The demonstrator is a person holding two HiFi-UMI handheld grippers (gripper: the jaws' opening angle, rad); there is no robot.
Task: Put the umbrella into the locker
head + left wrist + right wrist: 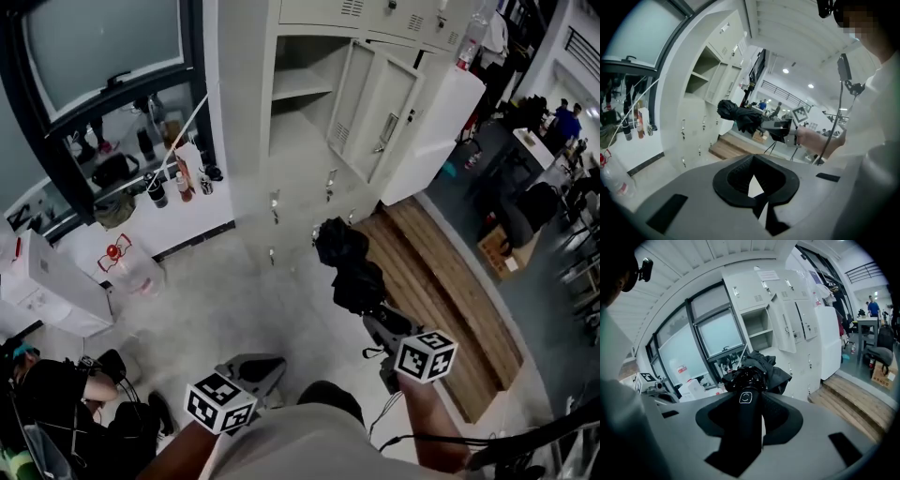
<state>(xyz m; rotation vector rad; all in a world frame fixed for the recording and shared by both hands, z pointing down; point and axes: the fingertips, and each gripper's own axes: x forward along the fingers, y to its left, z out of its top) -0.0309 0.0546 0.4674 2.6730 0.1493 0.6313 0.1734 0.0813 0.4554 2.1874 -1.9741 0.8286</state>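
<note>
- The right claw (751, 401) is grasping the black umbrella (349, 267) by its handle only. The folded body is sticking out past the jaws, in the air above the floor. It is pointing toward the far lockers and is well short of the open compartment (298, 56).
- Since all the weight is hanging beyond the grip, the umbrella is likely risking a droop or twist in the jaws. A quick swing toward the opening could make the smooth handle slip.
- The canopy fabric is bunching loosely rather than lying wrapped tight. Those folds are the part most likely to be catching on the shelf (302, 86) or on the compartment's lower edge, stopping the umbrella halfway in.
- The locker door (375, 108) is standing open just right of the compartment. A wide approach from the right is risking a knock that swings the door into the way.
- The left claw (754, 180) is clenched on nothing, low and near on the left, so nothing is steadying the umbrella's far end or the door.
- The wooden platform (441, 281) is lying close on the right. Stepping forward while watching the opening is risking a stumble on its edge.
- The bottles (178, 183) on the far-left ledge look well apart from the path, so they are posing little danger.
</note>
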